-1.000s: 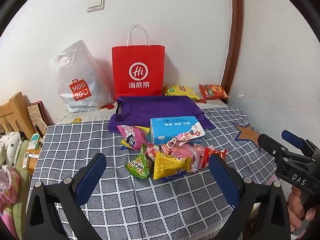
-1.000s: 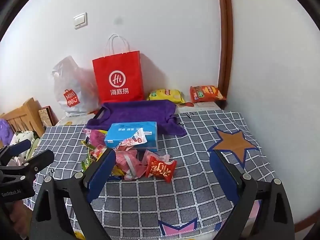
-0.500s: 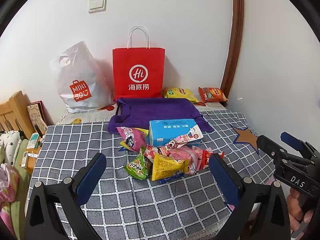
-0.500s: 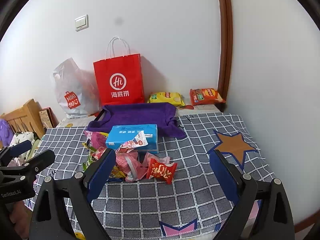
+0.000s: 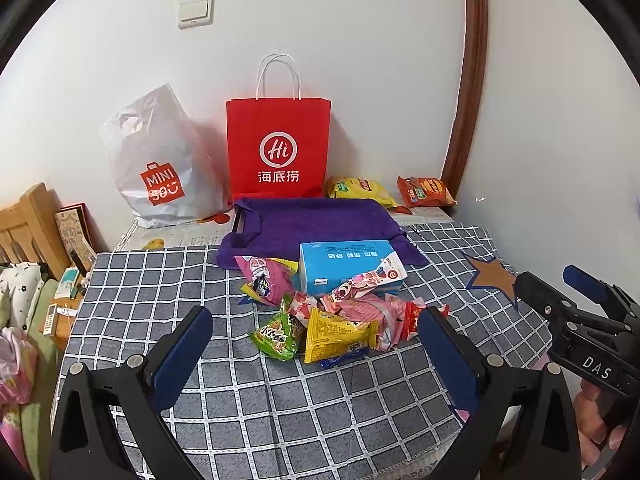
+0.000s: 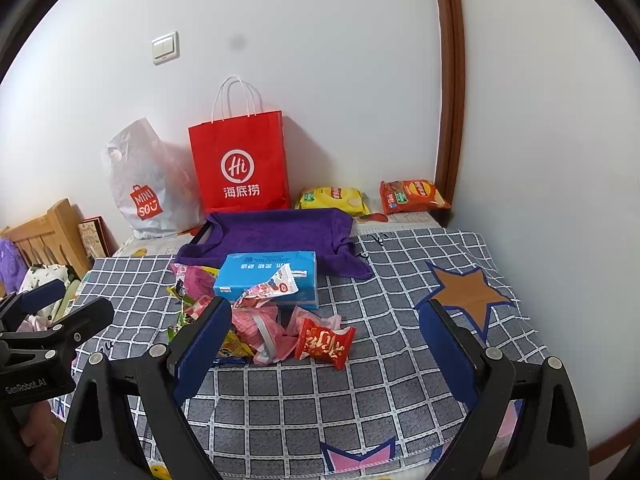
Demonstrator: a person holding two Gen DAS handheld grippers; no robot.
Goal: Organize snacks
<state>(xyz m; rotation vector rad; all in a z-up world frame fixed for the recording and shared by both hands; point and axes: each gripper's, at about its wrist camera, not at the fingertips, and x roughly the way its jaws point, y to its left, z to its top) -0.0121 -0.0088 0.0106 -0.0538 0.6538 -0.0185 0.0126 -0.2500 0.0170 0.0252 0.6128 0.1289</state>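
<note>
A pile of small snack packets lies on the checked cloth: a yellow packet (image 5: 334, 336), a green one (image 5: 278, 334), a pink one (image 5: 266, 278) and a red one (image 6: 325, 342). A blue box (image 5: 346, 266) stands behind them, also in the right wrist view (image 6: 268, 276). A purple-lined tray (image 5: 316, 222) sits behind the box. My left gripper (image 5: 316, 354) is open and empty, held back from the pile. My right gripper (image 6: 324, 350) is open and empty, also short of the pile.
A red paper bag (image 5: 279, 148) and a white plastic bag (image 5: 160, 164) stand against the back wall. A yellow chip bag (image 5: 360, 190) and an orange one (image 5: 426, 191) lie at the back right. A wooden headboard (image 5: 28, 224) is to the left.
Both grippers have drawn back and risen slightly, so the snacks look smaller and farther. Nothing on the table has moved.
</note>
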